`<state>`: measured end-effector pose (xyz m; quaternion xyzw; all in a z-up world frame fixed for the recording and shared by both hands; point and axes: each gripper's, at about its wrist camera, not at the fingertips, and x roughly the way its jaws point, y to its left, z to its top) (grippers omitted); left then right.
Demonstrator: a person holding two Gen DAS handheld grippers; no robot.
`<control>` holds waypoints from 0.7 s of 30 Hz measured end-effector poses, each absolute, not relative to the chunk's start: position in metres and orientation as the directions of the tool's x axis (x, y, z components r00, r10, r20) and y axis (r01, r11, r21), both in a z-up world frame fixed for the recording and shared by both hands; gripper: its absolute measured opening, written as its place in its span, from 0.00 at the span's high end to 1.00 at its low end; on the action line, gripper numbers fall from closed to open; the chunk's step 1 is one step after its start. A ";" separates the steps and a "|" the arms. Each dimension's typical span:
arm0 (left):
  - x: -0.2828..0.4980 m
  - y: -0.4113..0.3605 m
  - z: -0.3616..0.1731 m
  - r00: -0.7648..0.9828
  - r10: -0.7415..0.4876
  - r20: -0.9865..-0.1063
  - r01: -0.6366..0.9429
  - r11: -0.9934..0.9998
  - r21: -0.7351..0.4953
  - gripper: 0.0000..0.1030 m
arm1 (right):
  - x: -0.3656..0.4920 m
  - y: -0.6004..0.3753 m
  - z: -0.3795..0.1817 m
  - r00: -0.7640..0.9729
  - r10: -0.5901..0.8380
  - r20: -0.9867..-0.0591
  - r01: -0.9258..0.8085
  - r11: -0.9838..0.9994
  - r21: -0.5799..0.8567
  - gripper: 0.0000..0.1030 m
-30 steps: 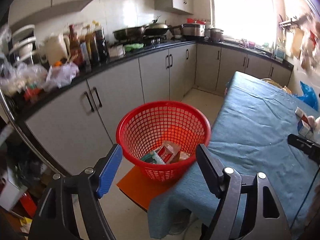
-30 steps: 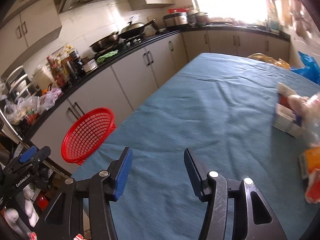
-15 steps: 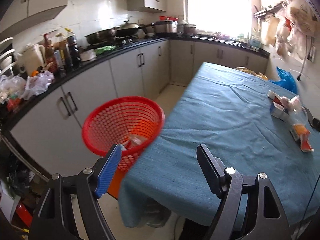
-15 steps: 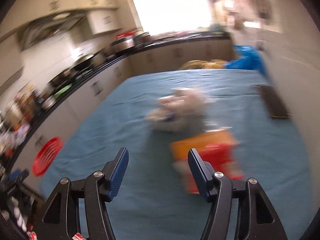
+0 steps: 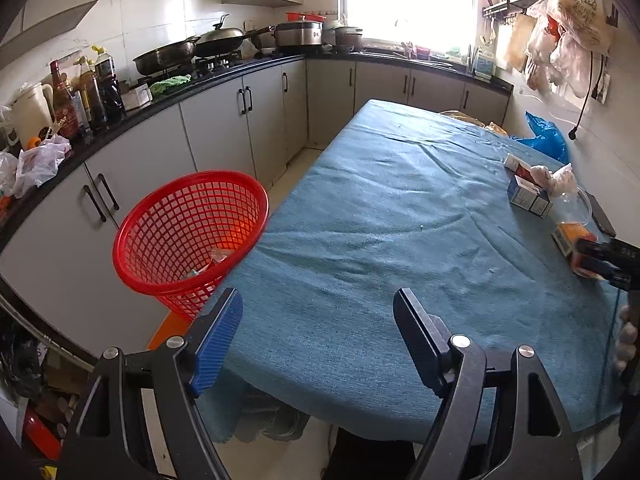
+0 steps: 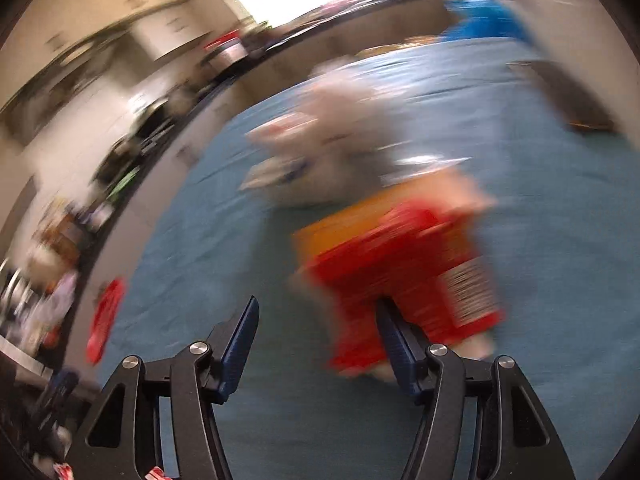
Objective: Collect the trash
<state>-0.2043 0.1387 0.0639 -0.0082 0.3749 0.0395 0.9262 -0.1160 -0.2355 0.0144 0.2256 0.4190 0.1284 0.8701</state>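
Left wrist: teal-clothed table, kitchen cabinets.

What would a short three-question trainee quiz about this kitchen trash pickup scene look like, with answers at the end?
1. True or false: the red mesh basket stands on the table's blue cloth.
2. Which item is nearest the right gripper?
A. the blue plastic bag
B. the red and orange carton
C. the white and blue box
3. Fill in: the left gripper holds ____ between its pads.

Key:
1. False; it stands beside the table, off its edge.
2. B
3. nothing; its jaws stand apart over the cloth.
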 end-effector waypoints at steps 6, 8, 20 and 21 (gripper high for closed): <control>-0.204 0.135 0.066 0.719 0.059 -0.692 -0.057 0.998 0.026 0.26 | -0.125 -0.194 0.038 0.565 0.559 -0.608 -0.256 0.818 0.515 0.36; -0.202 0.131 0.064 0.719 0.046 -0.694 -0.038 0.999 0.027 0.25 | -0.131 -0.213 0.047 0.606 0.521 -0.602 -0.230 0.838 0.494 0.36; -0.181 0.104 0.046 0.667 -0.085 -0.741 0.037 0.996 -0.080 0.26 | -0.116 -0.284 0.021 0.646 0.228 -0.729 0.056 0.938 0.343 0.34; -0.181 0.104 0.046 0.667 -0.083 -0.740 0.036 0.996 -0.080 0.26 | -0.111 -0.273 0.018 0.634 0.253 -0.731 0.035 0.935 0.353 0.36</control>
